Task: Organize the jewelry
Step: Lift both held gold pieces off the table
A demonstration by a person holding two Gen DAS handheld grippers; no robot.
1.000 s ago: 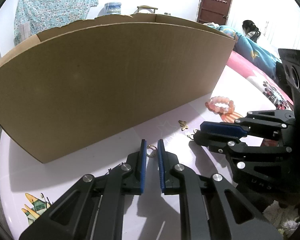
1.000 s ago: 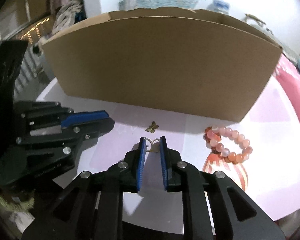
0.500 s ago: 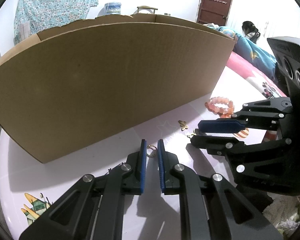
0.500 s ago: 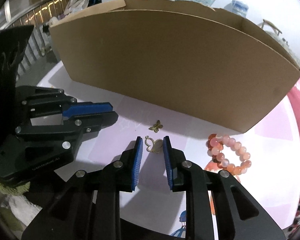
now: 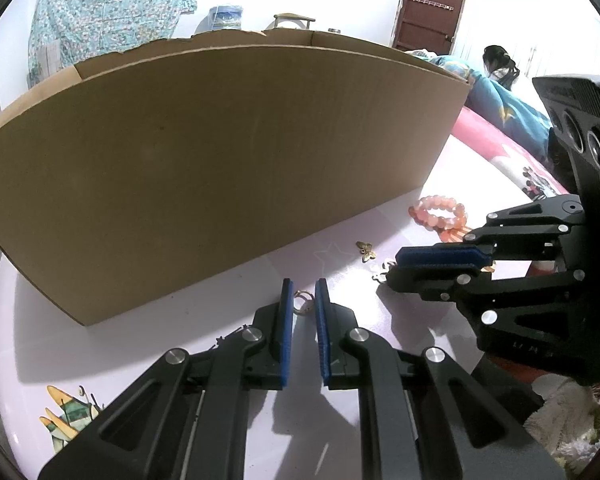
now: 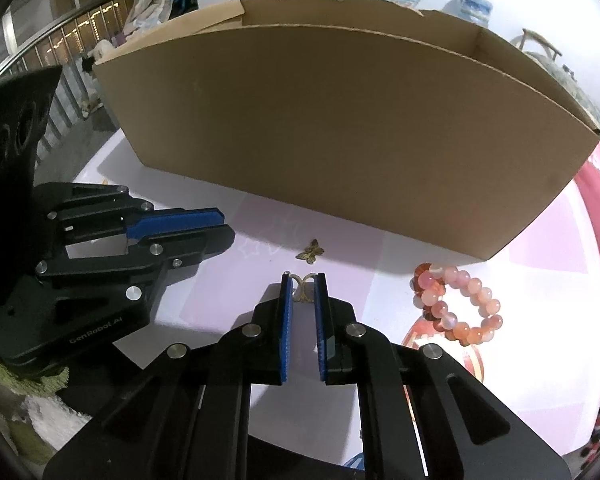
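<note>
Jewelry waits outside the cardboard box: left tool pinches a small gold ring, right tool, jaws just closing, grips a heart pendant; butterfly charm and bead bracelet lie on the worktop.

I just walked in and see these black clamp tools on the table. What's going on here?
Someone is sorting jewelry with two handheld grippers. The left gripper is closed on a small gold ring; the right gripper has just been closing on a gold wire piece. A butterfly charm and a pink bead bracelet lie loose on the table before a cardboard box.
</note>
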